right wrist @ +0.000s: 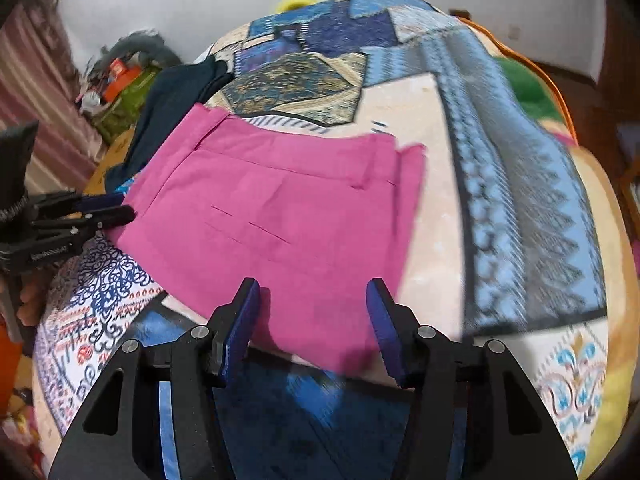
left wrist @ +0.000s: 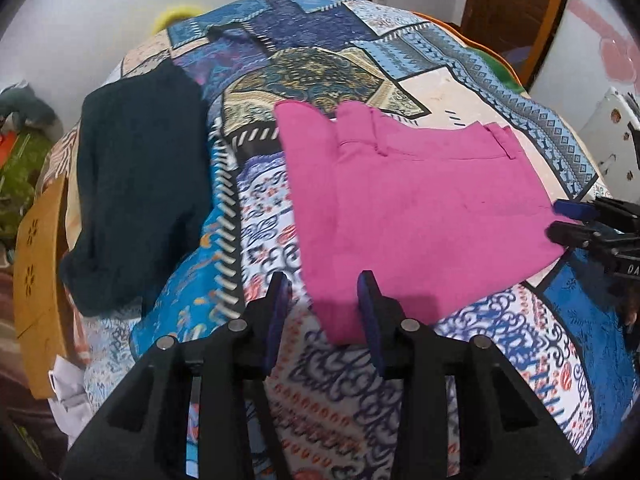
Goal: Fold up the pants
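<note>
Bed w/ patchwork bedspread [left wrist: 360, 60] fills both views: blue, cream, navy print blocks.

Pink pants [left wrist: 408, 216] lie folded into a compact stack on the bedspread, roughly mid-bed. Waistband w/ belt loops on the far edge; pocket slits visible on top in the right wrist view [right wrist: 280, 208]. Far-left corner of the stack a bit uneven, layers not flush.

Dark teal garment [left wrist: 140, 184] lies crumpled on the bedspread left of the pants, apart from them, strip of bedspread between.

Wooden board w/ cut-out flower shapes [left wrist: 38, 280] at the bed's left edge, below the teal garment. Clutter beyond on the floor, blurred.

Left gripper [left wrist: 324, 280]: jaws spread wide, nothing between them, at the near-left corner of the pants, over the bedspread. Contact w/ cloth: can't tell. Seen from the right cam [right wrist: 120, 206] it sits at the pants' left edge.

Right gripper [right wrist: 312, 288]: jaws spread, empty, over the near edge of the pants. From the left cam [left wrist: 564, 220] its tips are at the pants' right edge.
</note>
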A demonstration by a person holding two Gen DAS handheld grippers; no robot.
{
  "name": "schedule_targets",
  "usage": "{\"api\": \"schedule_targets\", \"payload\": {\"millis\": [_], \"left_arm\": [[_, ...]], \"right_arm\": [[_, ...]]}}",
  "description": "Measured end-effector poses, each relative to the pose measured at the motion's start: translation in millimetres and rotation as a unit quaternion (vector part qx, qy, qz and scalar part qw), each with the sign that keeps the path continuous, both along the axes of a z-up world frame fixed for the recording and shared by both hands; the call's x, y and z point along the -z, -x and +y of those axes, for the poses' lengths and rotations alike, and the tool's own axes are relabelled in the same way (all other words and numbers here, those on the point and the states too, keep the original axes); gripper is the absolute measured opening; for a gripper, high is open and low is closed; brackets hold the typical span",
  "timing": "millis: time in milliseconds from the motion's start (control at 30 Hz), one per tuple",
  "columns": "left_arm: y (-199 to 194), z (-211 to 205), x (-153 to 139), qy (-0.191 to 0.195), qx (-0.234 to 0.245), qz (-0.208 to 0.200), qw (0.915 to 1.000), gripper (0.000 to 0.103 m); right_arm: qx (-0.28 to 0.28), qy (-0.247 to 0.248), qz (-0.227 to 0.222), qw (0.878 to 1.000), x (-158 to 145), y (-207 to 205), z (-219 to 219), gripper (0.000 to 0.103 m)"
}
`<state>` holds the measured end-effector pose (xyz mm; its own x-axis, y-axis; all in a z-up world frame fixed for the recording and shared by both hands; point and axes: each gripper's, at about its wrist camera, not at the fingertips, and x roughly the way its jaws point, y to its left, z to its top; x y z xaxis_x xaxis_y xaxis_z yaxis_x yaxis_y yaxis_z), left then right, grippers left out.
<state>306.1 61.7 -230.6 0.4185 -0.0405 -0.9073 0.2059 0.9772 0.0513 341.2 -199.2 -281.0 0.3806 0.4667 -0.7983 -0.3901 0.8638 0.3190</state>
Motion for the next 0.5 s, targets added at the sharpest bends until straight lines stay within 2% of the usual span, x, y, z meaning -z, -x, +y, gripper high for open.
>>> {"api": "schedule_targets", "payload": {"millis": [167, 233, 300, 367, 500], "left_arm": [[8, 19, -9, 0.000, -0.019, 0.001, 0.9998, 0.040], [11, 23, -17, -0.005, -0.025, -0.007, 0.9997, 0.041], [10, 28, -26, 0.009, -0.028, -0.013, 0.9995, 0.045], [6, 30, -36, 0.026, -0.034, -0.022, 0.9988, 0.056], [-15, 24, -50, 0.050, -0.044, -0.039, 0.9970, 0.065]], "right_arm": [[0.020, -0.021, 0.015, 0.999, -4, 9, -21, 0.051], [0.023, -0.017, 0.008, 1.000, -10, 12, -25, 0.052], [0.028, -0.014, -0.007, 0.999, -17, 14, -28, 0.054], [0.036, -0.018, -0.016, 0.999, -24, 10, -30, 0.054], [0.056, -0.021, -0.027, 0.998, -27, -7, -29, 0.054]]}}
